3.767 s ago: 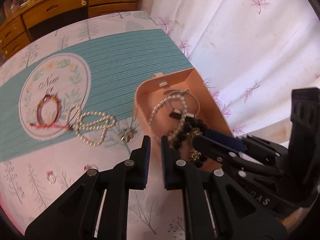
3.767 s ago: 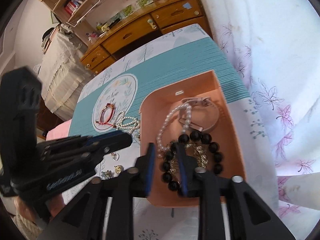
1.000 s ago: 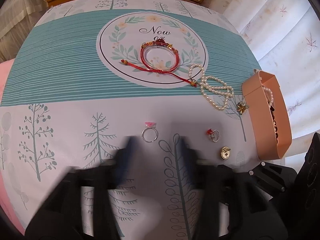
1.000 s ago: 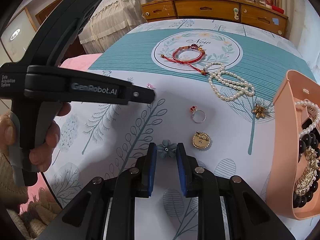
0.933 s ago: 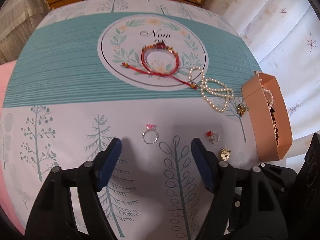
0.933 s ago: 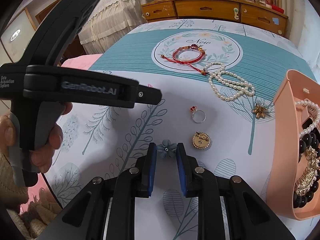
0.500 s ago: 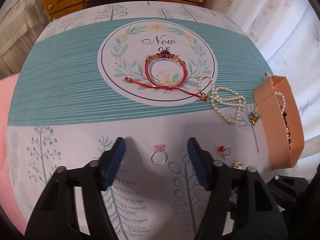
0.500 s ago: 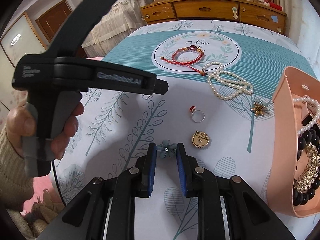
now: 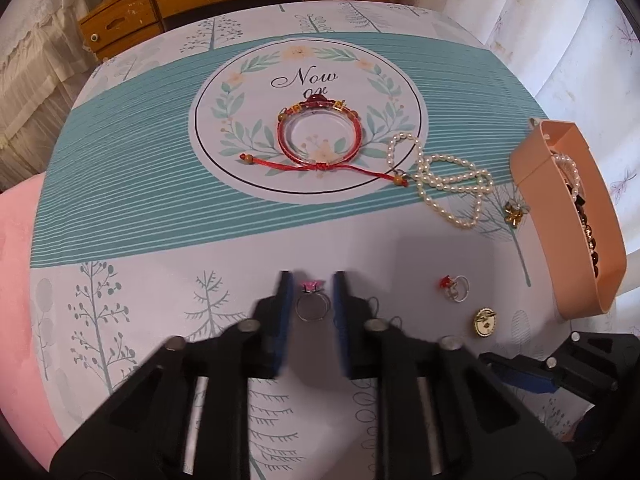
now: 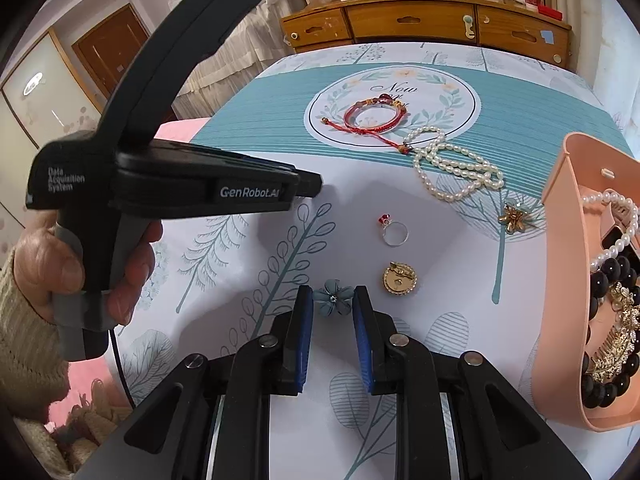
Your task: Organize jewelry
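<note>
- Left tool (image 9: pixel 310 296) is down at the counter (image 9: pixel 160 240), its jaws parted on either side of the pink ring (image 9: pixel 313 305). The blue pads flank the band; blur hides whether they touch it yet, so I call it released, not gripping.
- Right tool (image 10: pixel 333 304) sits low too, jaws apart around the blue flower (image 10: pixel 333 301), which lies flat on the cloth. Nothing clenched there either.
- Loose pieces on the counter: red bracelet (image 9: pixel 318 136) on the round print, pearls (image 9: pixel 444 184) just beside it, gold flower (image 9: pixel 513 213) near the box, red ring (image 9: pixel 454 288), gold brooch (image 9: pixel 485 322).
- The peach box (image 9: pixel 532 168) stands at the right edge, already holding pearl and black bead strands.
- Step in hand, by my read: picking up small pieces, one per tool, to go into the box.
- Next move calls for closing the left jaws gently across the thin band, then lifting straight up before swinging right to the box.
- The ring is slim and lies flat, so a pinch set too high could slip off it; the pads want to be right down on the cloth.
- The right tool needs the same care with the flower's petals.
</note>
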Action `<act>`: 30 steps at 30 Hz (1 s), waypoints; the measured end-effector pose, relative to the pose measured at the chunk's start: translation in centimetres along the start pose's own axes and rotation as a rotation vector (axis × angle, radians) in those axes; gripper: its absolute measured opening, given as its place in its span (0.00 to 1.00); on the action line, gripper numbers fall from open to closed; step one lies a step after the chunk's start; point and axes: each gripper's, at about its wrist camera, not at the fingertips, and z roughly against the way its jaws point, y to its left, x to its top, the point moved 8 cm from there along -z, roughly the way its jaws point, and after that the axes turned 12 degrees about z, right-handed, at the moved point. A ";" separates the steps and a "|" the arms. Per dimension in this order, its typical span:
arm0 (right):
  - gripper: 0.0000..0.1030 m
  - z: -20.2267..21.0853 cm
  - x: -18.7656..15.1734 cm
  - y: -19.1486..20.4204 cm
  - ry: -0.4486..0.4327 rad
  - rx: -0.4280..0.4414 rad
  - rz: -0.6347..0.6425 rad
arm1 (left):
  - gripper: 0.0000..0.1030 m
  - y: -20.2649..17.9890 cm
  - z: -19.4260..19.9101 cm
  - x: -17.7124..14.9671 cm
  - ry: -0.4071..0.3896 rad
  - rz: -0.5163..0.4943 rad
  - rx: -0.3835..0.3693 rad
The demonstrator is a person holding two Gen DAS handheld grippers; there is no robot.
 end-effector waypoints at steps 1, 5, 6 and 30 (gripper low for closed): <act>0.19 0.1 0.0 0.0 -0.002 0.000 0.000 | 0.11 0.0 0.0 0.0 0.001 0.005 -0.006; 0.19 0.7 0.0 -0.1 -0.013 -0.002 -0.003 | 0.11 0.0 0.1 0.0 0.000 0.009 -0.014; 0.19 0.9 0.1 -0.1 -0.019 -0.005 -0.004 | 0.11 -0.1 0.4 0.0 -0.004 0.013 -0.017; 0.20 16.4 -3.2 -15.7 -0.239 -0.350 -0.309 | 0.11 -23.0 8.5 1.4 -0.134 -0.302 -0.341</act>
